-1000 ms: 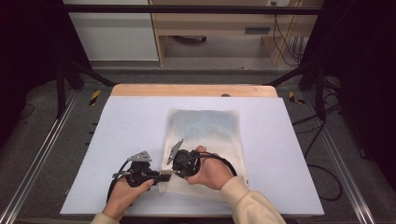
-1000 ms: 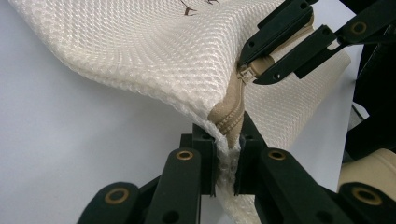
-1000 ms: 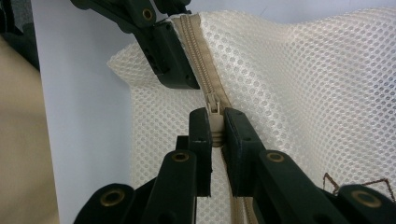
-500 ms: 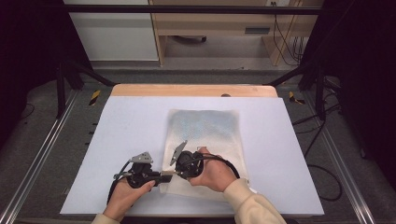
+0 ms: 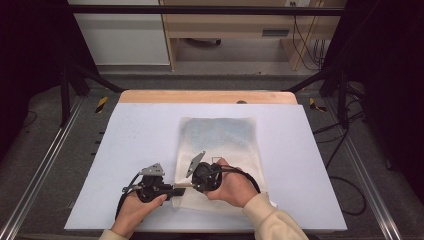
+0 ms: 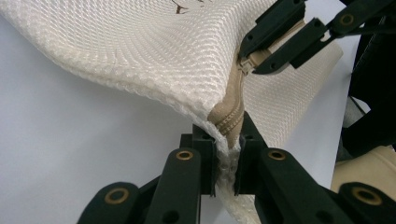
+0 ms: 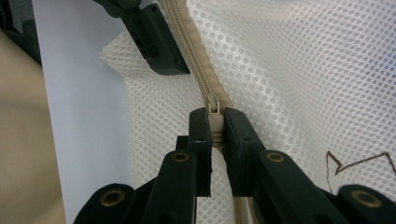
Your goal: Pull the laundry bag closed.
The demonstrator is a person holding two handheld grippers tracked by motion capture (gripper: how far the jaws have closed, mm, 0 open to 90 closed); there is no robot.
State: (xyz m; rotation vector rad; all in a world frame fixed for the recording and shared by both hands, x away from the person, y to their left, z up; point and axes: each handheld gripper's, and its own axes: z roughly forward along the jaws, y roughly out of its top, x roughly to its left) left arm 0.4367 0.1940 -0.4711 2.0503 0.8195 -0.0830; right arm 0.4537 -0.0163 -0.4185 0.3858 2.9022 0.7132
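While both hands meet over the near-left corner of the mesh bag (image 5: pixel 220 145) on the bench (image 5: pixel 310 165) from above, the left hand-held gripper (image 6: pixel 227 156) pinches that corner just ahead of its jaws, and the right hand-held gripper (image 7: pixel 214 126) clamps the zipper pull (image 7: pixel 212 103), its zipper (image 7: pixel 187 35) apparently barely travelled.

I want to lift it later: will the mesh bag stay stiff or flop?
Probably floppy: the mesh bag sags and curves where the left gripper pinches its edge. It is likely light, being thin open netting. The zipper strip may stay a little firmer.
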